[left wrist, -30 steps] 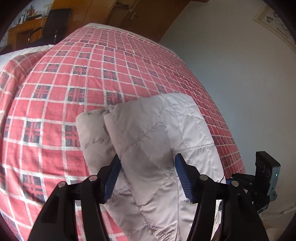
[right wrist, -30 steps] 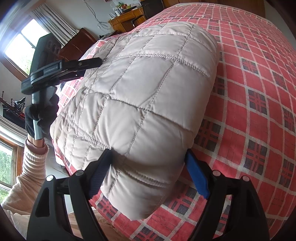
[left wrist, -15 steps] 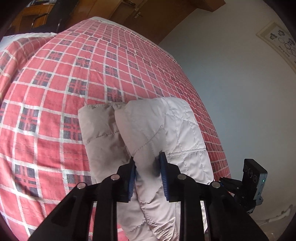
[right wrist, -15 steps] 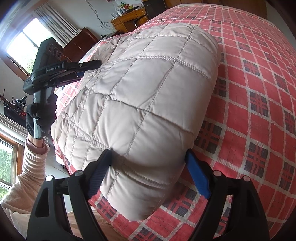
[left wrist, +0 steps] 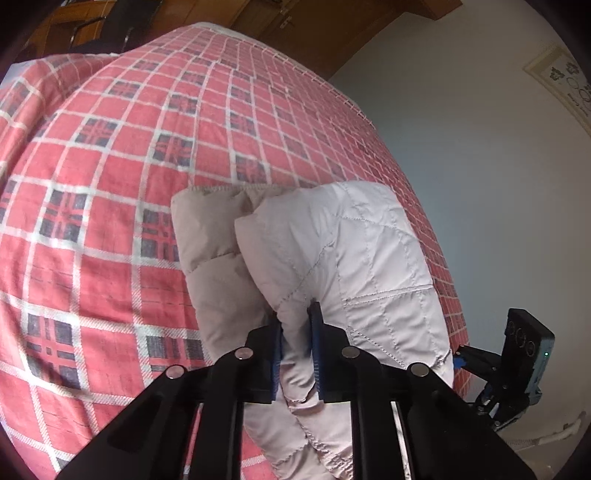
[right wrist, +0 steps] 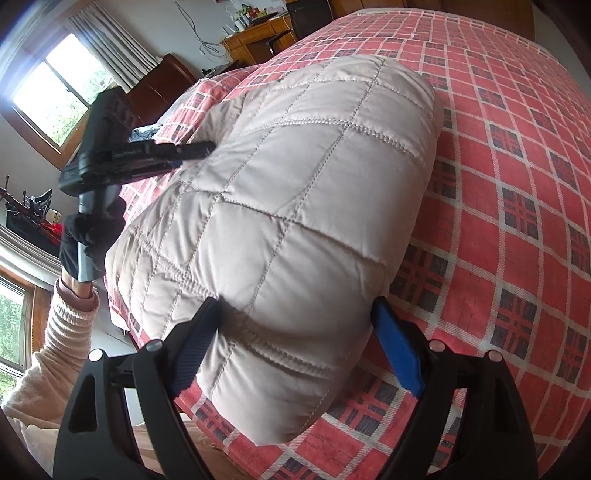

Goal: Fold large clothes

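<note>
The bed [left wrist: 110, 192] carries a red plaid cover with white lines and dark squares. Beyond the bed stand wooden doors [left wrist: 317, 26], a pale wall [left wrist: 498, 184], a wooden desk [right wrist: 258, 40] and a curtained window [right wrist: 59, 96]. A folded pale quilted jacket [right wrist: 295, 206] lies on the bed at its near edge. The left gripper [left wrist: 295, 332] has its blue fingers [left wrist: 316, 332] pinched on a fold of the jacket, held by a black-gloved hand [right wrist: 88, 236] in a cream ribbed sleeve [right wrist: 55, 350]. The right gripper [right wrist: 295, 332] has its fingers spread wide on either side of the jacket's near end. A second ago the left fingers were apart; they have since clamped on the fabric, while the right fingers are unchanged.
</note>
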`<state>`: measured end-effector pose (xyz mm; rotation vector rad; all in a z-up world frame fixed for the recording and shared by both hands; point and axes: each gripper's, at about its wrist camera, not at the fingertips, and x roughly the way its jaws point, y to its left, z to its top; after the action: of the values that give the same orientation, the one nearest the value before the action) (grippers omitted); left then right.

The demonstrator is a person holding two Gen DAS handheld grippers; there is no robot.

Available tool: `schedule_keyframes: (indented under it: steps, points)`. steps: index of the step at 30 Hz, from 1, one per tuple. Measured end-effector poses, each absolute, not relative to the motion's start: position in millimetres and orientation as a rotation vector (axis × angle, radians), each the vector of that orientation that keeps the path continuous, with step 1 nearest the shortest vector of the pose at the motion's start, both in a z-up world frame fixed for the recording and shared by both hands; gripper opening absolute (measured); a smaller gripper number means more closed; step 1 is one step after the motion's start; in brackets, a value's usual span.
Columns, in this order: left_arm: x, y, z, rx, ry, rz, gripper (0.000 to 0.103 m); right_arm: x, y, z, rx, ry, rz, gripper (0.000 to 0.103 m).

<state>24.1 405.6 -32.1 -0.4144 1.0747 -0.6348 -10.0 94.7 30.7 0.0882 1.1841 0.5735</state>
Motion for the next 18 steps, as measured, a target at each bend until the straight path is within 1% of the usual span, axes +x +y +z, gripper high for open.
schedule_keyframes:
  steps: [3,6,7,8,10,14,18]
  points:
    - [23.8,404.6,-31.5,-0.409,1.077,-0.633,0.016,-8.9,93.1,30.2,0.092,1.191,0.572,0.083]
    - [18.9,405.9,-21.7,-0.397,1.069,-0.619,0.027,-7.5,86.1,32.0,0.134,1.193,0.587,0.083]
    - [16.0,408.2,-17.8,-0.397,1.061,-0.613,0.038,-6.3,82.3,33.2,0.153,1.19,0.591,0.083]
    - [11.8,411.9,-13.2,-0.398,1.048,-0.607,0.054,-4.3,76.8,35.5,0.172,1.18,0.591,0.083]
    - [5.7,418.0,-7.8,-0.404,1.036,-0.603,0.071,0.4,68.0,38.5,0.195,1.166,0.581,0.083]
    - [-1.1,431.2,-12.3,-0.437,1.055,-0.617,0.08,19.7,49.2,36.9,0.265,1.173,0.572,0.083]
    - [-1.1,435.3,-29.7,-0.538,1.095,-0.676,0.082,39.3,40.9,25.4,0.34,1.205,0.594,0.083]
